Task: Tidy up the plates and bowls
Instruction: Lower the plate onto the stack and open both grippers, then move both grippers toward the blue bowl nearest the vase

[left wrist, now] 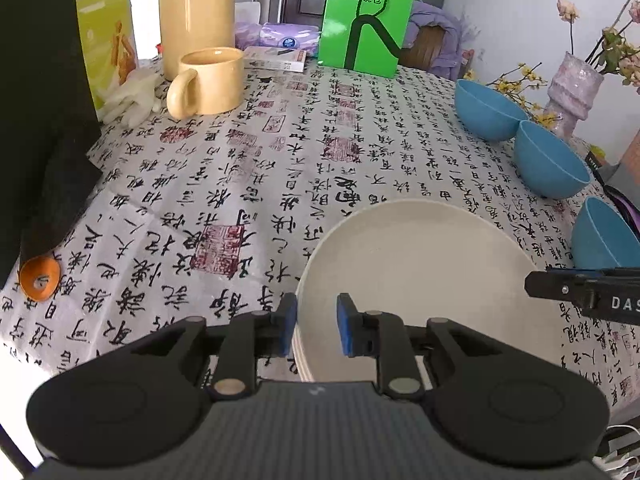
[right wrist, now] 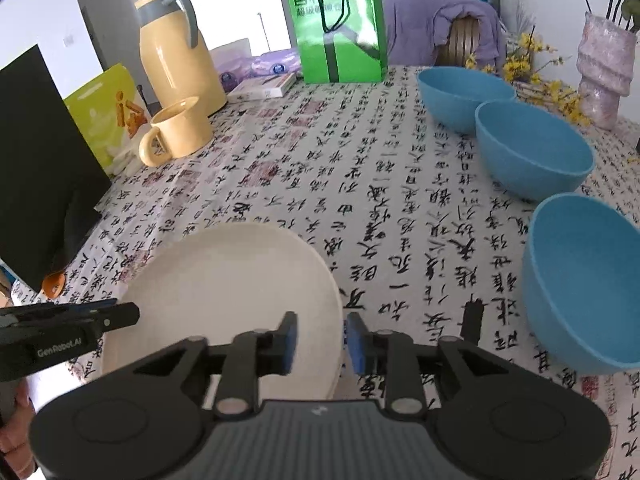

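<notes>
A stack of cream plates [left wrist: 420,276] lies on the calligraphy tablecloth near the front edge; it also shows in the right wrist view [right wrist: 228,288]. My left gripper [left wrist: 316,324] is open, its fingers straddling the stack's left rim. My right gripper [right wrist: 320,340] is open, its fingers straddling the stack's right rim. Three blue bowls stand in a row on the right: far [right wrist: 460,96], middle [right wrist: 532,152] and near [right wrist: 584,284]. In the left wrist view they are at the right: far [left wrist: 486,110], middle [left wrist: 548,160], near [left wrist: 600,236].
At the back stand a yellow thermos [right wrist: 176,52], a yellow mug [right wrist: 180,130], a green paper bag [right wrist: 340,24] and a pink vase with flowers [right wrist: 604,72]. A black box [right wrist: 36,168] and an orange piece [left wrist: 40,278] sit at the left edge.
</notes>
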Available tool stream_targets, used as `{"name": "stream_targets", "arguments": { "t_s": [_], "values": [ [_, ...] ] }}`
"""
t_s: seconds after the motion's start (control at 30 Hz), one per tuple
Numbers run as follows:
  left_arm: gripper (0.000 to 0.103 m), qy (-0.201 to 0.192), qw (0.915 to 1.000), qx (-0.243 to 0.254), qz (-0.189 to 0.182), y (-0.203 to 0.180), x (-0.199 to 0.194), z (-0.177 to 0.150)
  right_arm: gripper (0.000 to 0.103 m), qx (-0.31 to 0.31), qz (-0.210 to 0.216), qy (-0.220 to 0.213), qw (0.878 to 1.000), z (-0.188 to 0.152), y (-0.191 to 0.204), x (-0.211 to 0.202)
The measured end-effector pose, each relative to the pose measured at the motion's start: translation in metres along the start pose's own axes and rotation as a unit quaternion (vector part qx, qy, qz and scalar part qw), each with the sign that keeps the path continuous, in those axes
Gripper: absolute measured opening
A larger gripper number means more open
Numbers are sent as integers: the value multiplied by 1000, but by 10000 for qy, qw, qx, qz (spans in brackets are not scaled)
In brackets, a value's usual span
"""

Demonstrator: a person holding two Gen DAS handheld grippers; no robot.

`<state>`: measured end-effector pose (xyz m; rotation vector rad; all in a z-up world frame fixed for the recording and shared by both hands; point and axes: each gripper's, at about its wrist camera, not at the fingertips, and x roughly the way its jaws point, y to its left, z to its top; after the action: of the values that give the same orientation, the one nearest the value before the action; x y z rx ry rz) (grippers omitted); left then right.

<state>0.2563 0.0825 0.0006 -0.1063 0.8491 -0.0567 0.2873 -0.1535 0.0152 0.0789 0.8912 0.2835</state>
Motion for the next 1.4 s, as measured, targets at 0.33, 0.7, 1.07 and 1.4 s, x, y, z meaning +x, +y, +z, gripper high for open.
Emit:
{"name": "stream_targets", "arguments": {
  "t_s": [0.33, 0.7, 1.07, 1.4],
  "values": [
    [47, -381, 9991, 147, 106, -4, -22, -2, 42, -45, 60, -407, 9991, -7, -13, -26],
    [96, -1957, 9784, 603, 283, -48, -89, -47, 89, -1151, -521, -2044, 9707, -62, -17, -101],
    [103, -2968, 9489, 1073, 3, -97, -140, -113, 95, -817, -775, -2708, 9560, -148, -40, -165],
    [103, -2792, 9507, 1341, -158, -117, -141, -149, 103, -479, -917, -2832, 9535, -202, -52, -185]
  ]
}}
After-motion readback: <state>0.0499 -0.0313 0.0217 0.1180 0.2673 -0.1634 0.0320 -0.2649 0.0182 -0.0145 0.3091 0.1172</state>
